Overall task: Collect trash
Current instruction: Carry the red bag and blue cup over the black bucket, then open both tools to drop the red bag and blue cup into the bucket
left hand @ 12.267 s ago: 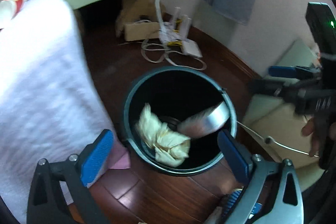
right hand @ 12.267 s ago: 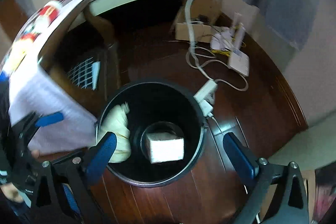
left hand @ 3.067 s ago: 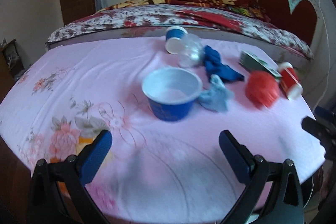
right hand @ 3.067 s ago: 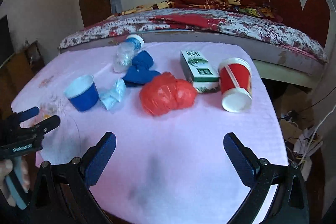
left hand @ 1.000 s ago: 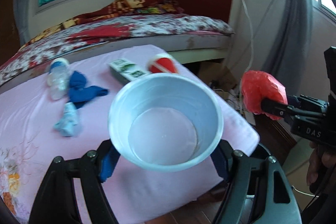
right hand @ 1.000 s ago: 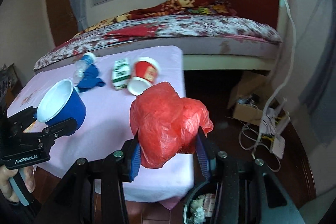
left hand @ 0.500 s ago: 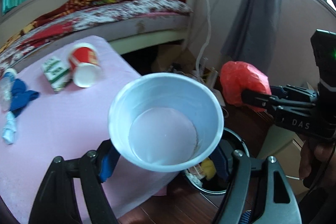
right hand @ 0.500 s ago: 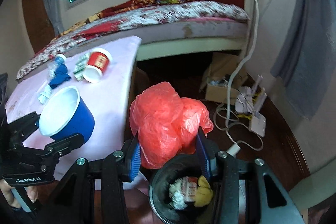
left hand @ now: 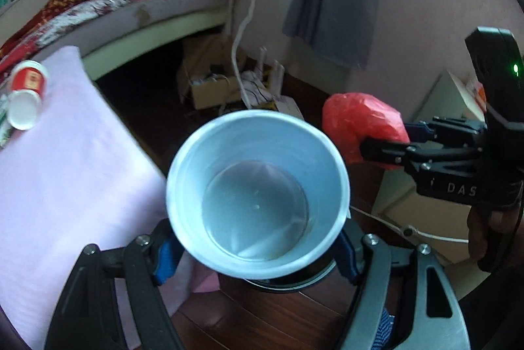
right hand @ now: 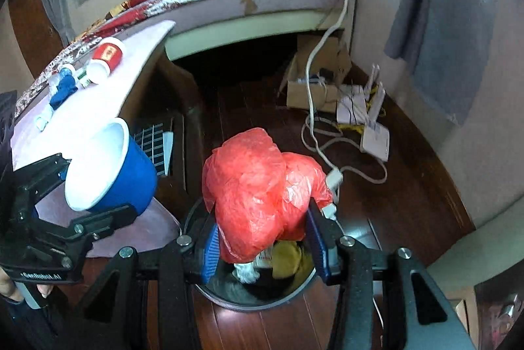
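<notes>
Both hands carry trash to the black bin (right hand: 229,294) on the floor. The right gripper (right hand: 262,242) has its fingers closed on a crumpled red plastic bag (right hand: 258,196), directly above the bin. The left gripper (left hand: 255,248) clamps a blue paper cup (left hand: 255,199), at 9 o'clock from the bag. I judge the next move is to release each over the bin opening.

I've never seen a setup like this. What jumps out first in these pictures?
A crumpled red bag clamped in the right gripper, right above a black bin on the wooden floor that already holds some trash. Beside it, the left gripper grips a blue cup, white and empty inside. More litter, including a red cup, lies on the pink table.
</notes>
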`<state>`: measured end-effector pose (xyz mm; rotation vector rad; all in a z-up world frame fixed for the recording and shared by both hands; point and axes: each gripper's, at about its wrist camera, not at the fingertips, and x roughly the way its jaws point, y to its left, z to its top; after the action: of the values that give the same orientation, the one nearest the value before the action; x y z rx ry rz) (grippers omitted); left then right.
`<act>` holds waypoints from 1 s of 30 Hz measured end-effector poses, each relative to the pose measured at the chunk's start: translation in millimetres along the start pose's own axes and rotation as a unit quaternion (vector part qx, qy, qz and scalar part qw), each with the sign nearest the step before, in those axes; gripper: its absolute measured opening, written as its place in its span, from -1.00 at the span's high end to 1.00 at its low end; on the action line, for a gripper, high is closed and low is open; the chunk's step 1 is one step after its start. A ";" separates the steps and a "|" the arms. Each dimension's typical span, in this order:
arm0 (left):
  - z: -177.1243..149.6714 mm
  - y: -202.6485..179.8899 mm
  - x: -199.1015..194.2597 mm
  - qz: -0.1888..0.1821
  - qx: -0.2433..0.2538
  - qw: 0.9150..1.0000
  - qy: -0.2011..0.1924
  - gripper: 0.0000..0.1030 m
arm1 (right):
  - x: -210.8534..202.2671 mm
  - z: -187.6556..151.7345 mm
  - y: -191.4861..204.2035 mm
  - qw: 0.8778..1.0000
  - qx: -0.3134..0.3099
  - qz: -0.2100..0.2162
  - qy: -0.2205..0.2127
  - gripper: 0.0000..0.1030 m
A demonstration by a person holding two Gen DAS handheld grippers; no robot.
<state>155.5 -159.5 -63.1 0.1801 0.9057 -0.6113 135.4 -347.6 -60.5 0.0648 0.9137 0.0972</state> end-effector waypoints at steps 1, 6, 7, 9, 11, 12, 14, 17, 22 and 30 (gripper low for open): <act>-1.2 -3.7 5.3 -0.002 0.002 1.000 0.007 -0.48 | 3.8 -4.8 -3.9 1.000 0.001 0.002 0.008 0.06; -10.6 -2.6 40.5 -0.009 -0.014 0.998 0.059 -0.48 | 26.7 -25.0 -11.8 0.999 -0.010 0.001 0.050 0.06; -12.0 -0.5 46.3 -0.010 -0.020 0.997 0.067 -0.48 | 32.3 -29.0 -11.6 0.998 -0.017 -0.002 0.058 0.06; -14.9 1.4 55.3 -0.017 -0.027 0.996 0.081 -0.48 | 41.4 -34.6 -12.8 0.997 -0.023 0.000 0.071 0.06; -17.5 2.9 64.9 -0.019 -0.035 0.995 0.096 -0.48 | 49.8 -38.4 -12.9 0.996 -0.030 0.002 0.082 0.06; -18.9 2.9 68.8 -0.019 -0.037 0.994 0.102 -0.48 | 53.6 -40.2 -12.9 0.996 -0.033 0.003 0.087 0.06; -21.8 3.2 77.2 -0.020 -0.040 0.992 0.115 -0.48 | 61.9 -42.3 -10.8 0.994 -0.038 0.010 0.098 0.06; -27.9 2.8 89.6 -0.027 -0.055 0.988 0.141 -0.56 | 72.1 -44.3 -5.9 0.992 -0.057 0.014 0.109 -0.08; -33.5 5.1 88.5 -0.007 -0.065 0.987 0.146 -0.85 | 79.4 -45.5 -12.8 0.991 -0.062 -0.031 0.116 -0.81; -31.1 4.2 77.7 0.013 -0.058 0.990 0.128 -0.85 | 56.3 -32.3 -34.8 0.995 -0.013 -0.041 0.095 -0.95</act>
<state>172.5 -176.5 -143.4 0.1680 1.1819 -0.5158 145.9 -375.4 -128.0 -0.0056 1.1038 0.0399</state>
